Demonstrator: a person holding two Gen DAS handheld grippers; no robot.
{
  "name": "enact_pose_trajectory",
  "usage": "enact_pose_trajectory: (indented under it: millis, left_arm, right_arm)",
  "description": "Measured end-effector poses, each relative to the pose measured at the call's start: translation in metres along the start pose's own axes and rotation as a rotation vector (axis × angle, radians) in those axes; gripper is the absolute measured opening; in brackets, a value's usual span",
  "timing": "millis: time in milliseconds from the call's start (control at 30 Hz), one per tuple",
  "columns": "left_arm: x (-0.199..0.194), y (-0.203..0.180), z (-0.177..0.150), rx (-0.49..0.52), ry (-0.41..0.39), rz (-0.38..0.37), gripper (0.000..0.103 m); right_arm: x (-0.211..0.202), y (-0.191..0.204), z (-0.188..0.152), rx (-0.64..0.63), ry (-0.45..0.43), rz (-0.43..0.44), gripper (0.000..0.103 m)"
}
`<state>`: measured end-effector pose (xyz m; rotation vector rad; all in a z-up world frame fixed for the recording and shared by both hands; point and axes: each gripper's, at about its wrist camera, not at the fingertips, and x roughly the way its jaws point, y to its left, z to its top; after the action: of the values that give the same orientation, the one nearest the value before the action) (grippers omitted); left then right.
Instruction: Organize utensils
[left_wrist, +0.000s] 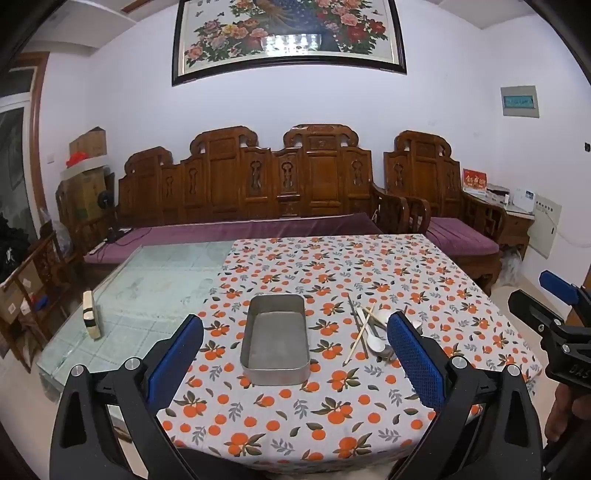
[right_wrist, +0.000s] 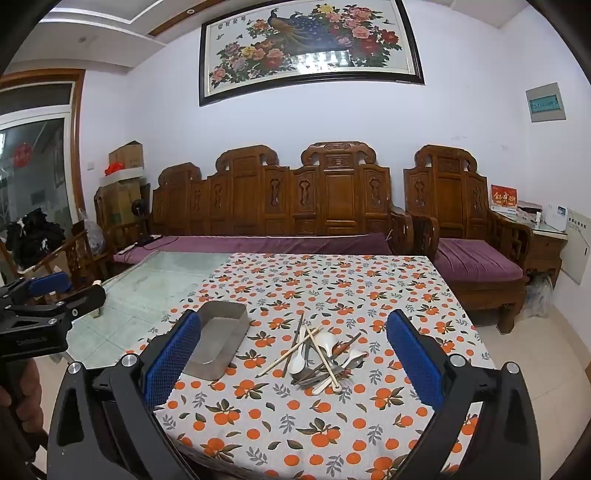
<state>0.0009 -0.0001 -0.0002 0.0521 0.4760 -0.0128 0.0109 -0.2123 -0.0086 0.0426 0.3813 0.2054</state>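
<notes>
An empty rectangular metal tray (left_wrist: 275, 365) (right_wrist: 216, 341) lies on the orange-print tablecloth (left_wrist: 332, 406) (right_wrist: 295, 417). To its right is a loose pile of utensils (left_wrist: 364, 332) (right_wrist: 321, 356): wooden chopsticks, white spoons, metal spoons and forks, crossed over one another. My left gripper (left_wrist: 295, 319) hovers open above the near table edge, facing the tray, nothing between its blue pads. My right gripper (right_wrist: 293, 317) is open too, facing the pile from a distance. Each gripper shows at the edge of the other's view: the right gripper (left_wrist: 535, 293), the left gripper (right_wrist: 74, 290).
The cloth covers the right part of a glass-topped table (left_wrist: 147, 280) (right_wrist: 147, 288). A small cream and black block (left_wrist: 91, 314) stands on the glass at the left. A carved wooden sofa (left_wrist: 258, 184) with purple cushions runs behind the table. A hand (left_wrist: 561, 417) grips the right tool.
</notes>
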Motion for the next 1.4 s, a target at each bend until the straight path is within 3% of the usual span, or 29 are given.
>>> enact_pose_trajectory:
  millis: [1400]
  left_arm:
    - [-0.01,-0.006,0.009,0.006,-0.037,-0.009,0.097]
  right_arm:
    - [-0.002,-0.002,-0.001,0.002,-0.009,0.003,0.1]
